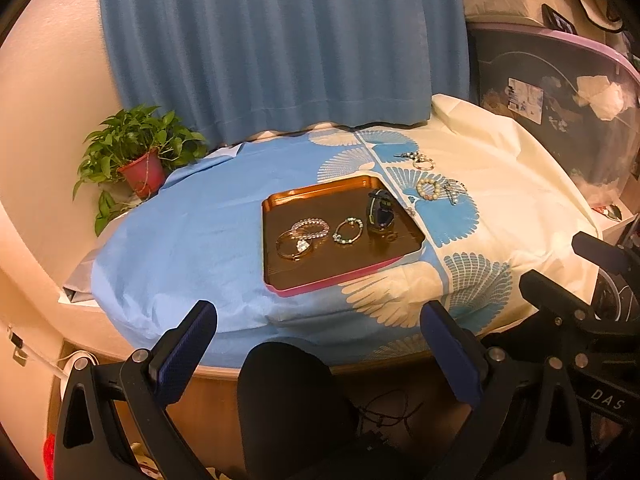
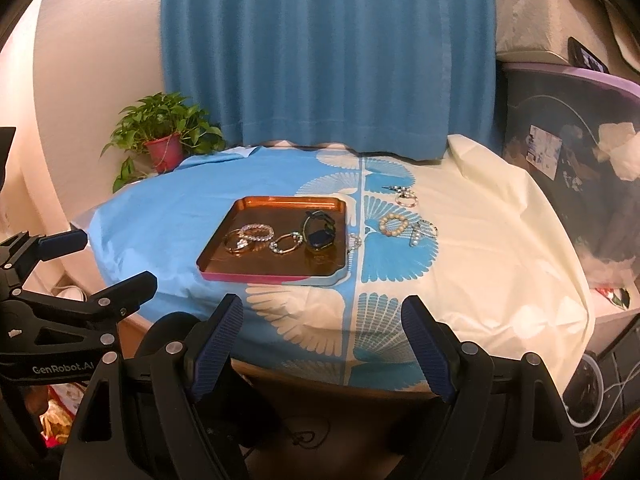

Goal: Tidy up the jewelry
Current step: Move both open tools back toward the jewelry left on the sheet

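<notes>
An orange tray [image 1: 280, 205] [image 2: 280, 202] with a pink front rim lies on the table. It holds a crystal bead bracelet [image 1: 310, 228] [image 2: 256, 232], a gold bangle [image 1: 295, 246], a small bead bracelet [image 1: 348, 231] [image 2: 285, 242] and a dark watch [image 1: 380, 211] [image 2: 319, 232]. A pearl bracelet [image 1: 429, 189] [image 2: 394, 225], a hair clip [image 1: 456, 191] [image 2: 423, 232] and a ring-shaped piece [image 1: 423, 164] [image 2: 407, 199] lie on the cloth right of the tray. My left gripper [image 1: 319, 322] and right gripper [image 2: 322, 316] both hang open and empty, short of the table's front edge.
A potted plant [image 1: 138, 156] [image 2: 164, 140] stands at the table's back left. A blue curtain [image 1: 280, 40] hangs behind. Storage bins [image 1: 560, 112] [image 2: 572, 140] crowd the right side. A dark rounded shape [image 1: 288, 400] sits below the table edge. The right gripper shows at the left view's right edge.
</notes>
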A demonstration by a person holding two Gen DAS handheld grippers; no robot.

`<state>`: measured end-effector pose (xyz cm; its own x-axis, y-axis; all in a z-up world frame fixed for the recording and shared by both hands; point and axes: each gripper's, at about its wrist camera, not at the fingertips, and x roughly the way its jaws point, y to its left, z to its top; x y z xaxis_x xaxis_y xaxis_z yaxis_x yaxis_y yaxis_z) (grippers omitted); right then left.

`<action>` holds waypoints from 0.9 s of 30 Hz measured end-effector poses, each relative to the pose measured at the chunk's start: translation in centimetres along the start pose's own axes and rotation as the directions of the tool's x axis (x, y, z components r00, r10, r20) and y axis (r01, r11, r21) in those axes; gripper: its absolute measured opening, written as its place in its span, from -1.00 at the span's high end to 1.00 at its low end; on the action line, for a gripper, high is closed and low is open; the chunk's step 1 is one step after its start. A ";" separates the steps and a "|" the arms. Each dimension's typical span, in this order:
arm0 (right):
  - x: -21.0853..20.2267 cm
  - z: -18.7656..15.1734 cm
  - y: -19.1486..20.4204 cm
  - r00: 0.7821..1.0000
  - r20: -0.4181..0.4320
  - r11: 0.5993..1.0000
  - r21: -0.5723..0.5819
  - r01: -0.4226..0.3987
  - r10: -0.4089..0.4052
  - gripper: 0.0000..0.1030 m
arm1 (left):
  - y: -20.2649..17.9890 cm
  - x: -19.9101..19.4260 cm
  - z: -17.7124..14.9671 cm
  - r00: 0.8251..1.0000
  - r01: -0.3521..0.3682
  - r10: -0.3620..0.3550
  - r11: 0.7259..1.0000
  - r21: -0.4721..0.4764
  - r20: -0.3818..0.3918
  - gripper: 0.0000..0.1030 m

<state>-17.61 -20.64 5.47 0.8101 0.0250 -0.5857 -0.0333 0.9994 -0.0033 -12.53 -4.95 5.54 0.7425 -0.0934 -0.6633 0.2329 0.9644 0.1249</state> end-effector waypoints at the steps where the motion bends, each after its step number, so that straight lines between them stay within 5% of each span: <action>1: 0.0 -0.1 -0.2 1.000 0.002 1.000 0.004 0.004 -0.004 -0.58 | -0.2 0.2 0.2 1.000 0.002 -0.002 1.000 0.002 -0.001 -0.96; 15: 4.5 0.6 -9.1 0.993 -0.043 0.982 0.152 0.114 -0.109 -0.58 | -5.1 6.6 6.4 0.995 0.082 -0.079 0.996 0.046 -0.068 -0.96; 27: 13.8 4.2 -19.4 0.982 -0.085 0.956 0.229 0.184 -0.169 -0.58 | -12.4 19.0 15.9 0.978 0.144 -0.126 0.984 0.102 -0.166 -0.96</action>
<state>-3.30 -39.54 0.89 0.7515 -0.1461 -0.6434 0.2514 0.9650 0.0746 8.62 -22.64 3.12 0.5927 -0.1719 -0.7869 0.4003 0.9106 0.1026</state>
